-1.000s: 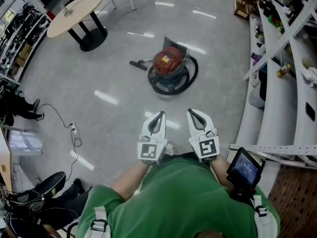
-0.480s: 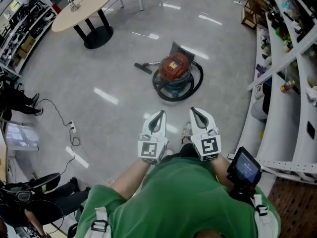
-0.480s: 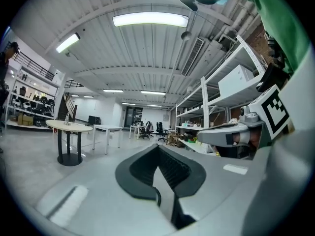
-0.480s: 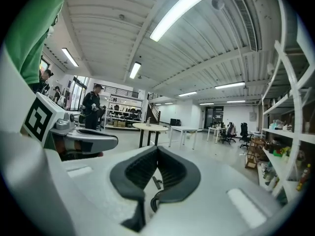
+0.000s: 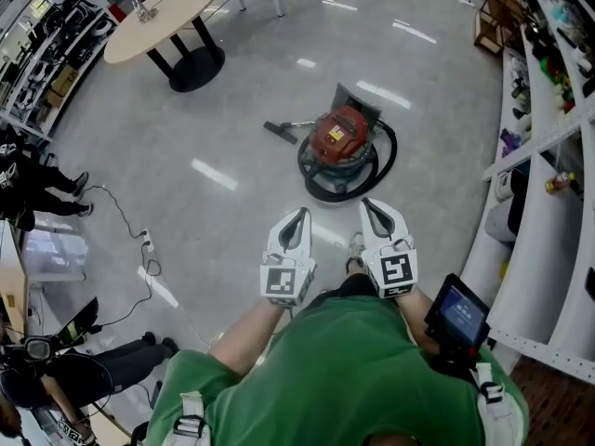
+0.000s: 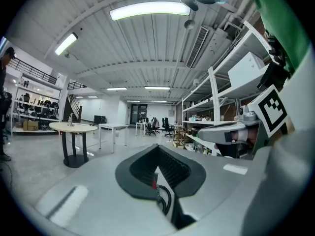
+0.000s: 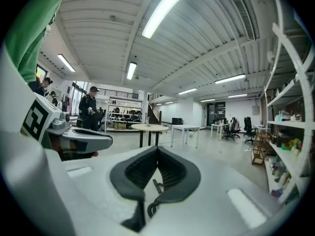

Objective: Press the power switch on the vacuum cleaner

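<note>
A red vacuum cleaner (image 5: 338, 137) stands on the grey floor, with its black hose (image 5: 351, 180) coiled round it and a nozzle (image 5: 276, 130) lying to its left. In the head view both grippers are held side by side in front of the person's green shirt, short of the vacuum. The left gripper (image 5: 296, 216) is shut and holds nothing. The right gripper (image 5: 371, 205) is shut and empty too. In the left gripper view, a bit of the red vacuum cleaner (image 6: 154, 183) shows behind the left gripper (image 6: 157, 147). The right gripper (image 7: 157, 149) points down the hall.
A round wooden table (image 5: 164, 8) on black legs stands at the far left. White shelving (image 5: 548, 137) full of goods runs down the right side. A power strip with its cable (image 5: 144, 245) lies on the floor at left, near seated people (image 5: 42, 186). A small screen (image 5: 458, 312) hangs by the right arm.
The person has walked towards the vacuum cleaner, which now lies closer and lower in the head view. Both grippers stay shut and side by side.
</note>
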Demonstrator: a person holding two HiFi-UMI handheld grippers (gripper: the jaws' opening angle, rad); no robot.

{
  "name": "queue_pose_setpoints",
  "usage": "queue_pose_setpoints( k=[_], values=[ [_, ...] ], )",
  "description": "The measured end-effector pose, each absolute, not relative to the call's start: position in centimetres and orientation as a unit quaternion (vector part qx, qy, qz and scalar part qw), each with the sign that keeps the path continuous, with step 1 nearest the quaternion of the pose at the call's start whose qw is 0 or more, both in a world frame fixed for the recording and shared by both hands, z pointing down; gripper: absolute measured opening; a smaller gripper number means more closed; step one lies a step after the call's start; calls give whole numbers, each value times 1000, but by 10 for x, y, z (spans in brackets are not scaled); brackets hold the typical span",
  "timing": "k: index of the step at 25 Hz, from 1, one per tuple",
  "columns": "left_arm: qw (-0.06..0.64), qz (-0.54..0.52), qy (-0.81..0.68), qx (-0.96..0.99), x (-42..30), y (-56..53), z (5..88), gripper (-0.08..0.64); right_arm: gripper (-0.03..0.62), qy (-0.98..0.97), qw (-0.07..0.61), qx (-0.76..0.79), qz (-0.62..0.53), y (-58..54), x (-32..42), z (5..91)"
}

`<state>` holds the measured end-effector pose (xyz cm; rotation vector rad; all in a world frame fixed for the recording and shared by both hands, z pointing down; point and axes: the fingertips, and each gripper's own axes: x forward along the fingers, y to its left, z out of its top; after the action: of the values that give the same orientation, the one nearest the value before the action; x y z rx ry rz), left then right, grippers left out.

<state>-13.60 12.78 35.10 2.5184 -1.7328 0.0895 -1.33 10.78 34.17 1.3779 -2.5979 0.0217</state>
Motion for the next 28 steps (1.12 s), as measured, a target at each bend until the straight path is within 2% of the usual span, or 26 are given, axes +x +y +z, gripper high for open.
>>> queue_pose_setpoints(
  k=[12,22,28],
  values=[
    [67,92,-579,808,-76,-23,393,6,3,-891,112,434,64,-44,45,386],
    [65,113,-581,803,-89,-31,388,6,3,-896,114,423,72,-51,27,383],
    [83,127,-576,803,-78,-90,420,6,3,-890,125,428,94,-107,43,415]
  ],
)
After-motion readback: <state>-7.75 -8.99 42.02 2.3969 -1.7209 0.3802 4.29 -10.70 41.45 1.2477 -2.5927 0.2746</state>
